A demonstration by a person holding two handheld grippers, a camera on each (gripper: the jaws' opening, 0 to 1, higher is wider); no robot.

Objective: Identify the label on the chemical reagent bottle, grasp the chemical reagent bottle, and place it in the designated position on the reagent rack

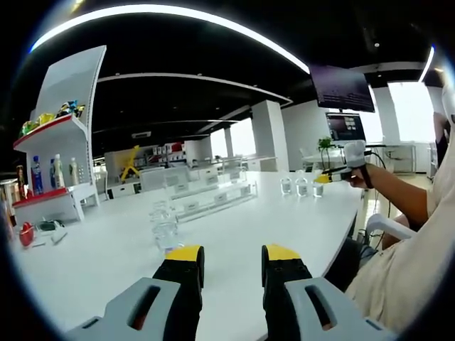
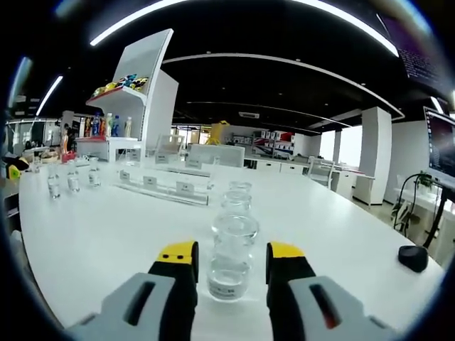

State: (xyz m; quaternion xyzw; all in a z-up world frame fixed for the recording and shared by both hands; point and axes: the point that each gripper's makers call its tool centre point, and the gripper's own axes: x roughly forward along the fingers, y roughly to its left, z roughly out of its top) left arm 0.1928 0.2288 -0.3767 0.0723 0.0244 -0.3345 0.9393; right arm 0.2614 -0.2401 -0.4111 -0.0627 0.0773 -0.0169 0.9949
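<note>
Right gripper (image 2: 231, 257): jaws open, straddling the nearest bottle (image 2: 231, 259), not gripping; two more bottles directly behind, rack (image 2: 165, 188) beyond-left. Left gripper (image 1: 229, 257): open, empty, bottles (image 1: 164, 226) ahead-left.

Left gripper view: low over the white table (image 1: 234, 234), facing along it toward the clear reagent rack (image 1: 213, 199), rack well ahead. Right gripper view: low over the same table (image 2: 334, 227), facing the rack (image 2: 160, 188) from another side, very near one bottle (image 2: 231, 259). Shared: table, rack.
</note>
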